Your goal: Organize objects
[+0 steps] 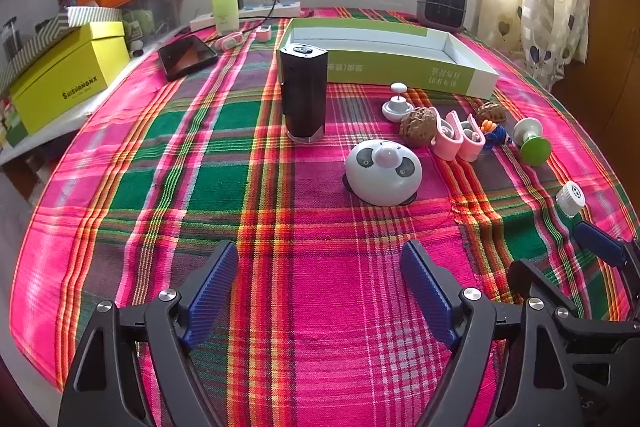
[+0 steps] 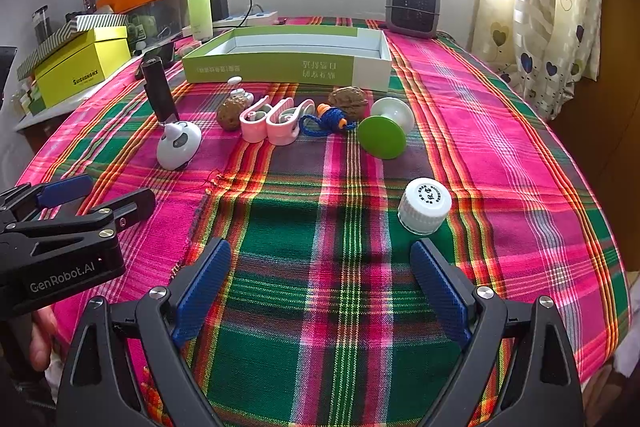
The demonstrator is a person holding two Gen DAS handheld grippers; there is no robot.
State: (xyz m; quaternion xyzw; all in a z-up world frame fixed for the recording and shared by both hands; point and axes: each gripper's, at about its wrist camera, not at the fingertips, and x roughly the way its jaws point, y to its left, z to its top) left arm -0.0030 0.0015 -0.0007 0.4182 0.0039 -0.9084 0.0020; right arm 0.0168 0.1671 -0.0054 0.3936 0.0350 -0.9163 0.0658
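Plaid-covered bench (image 2: 320,227): I see the green box (image 2: 372,67) ahead of both grippers empty, every item still outside. Left gripper (image 1: 320,291) and right gripper (image 2: 320,287) released, holding nothing.

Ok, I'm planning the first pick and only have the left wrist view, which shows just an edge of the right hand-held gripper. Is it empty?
Observer: Yes. The right hand-held gripper is open over the bare plaid tablecloth, with nothing between its fingers.
Operator: And the white ribbed plastic cap near it?
Observer: It sits just beyond the tip of the right-side finger, with a ring of print on its top, facing up.
Operator: What's behind the two pink plastic clips?
Observer: A blue knotted cord with orange pieces. It lies between the clips and the white spool with a green round face.
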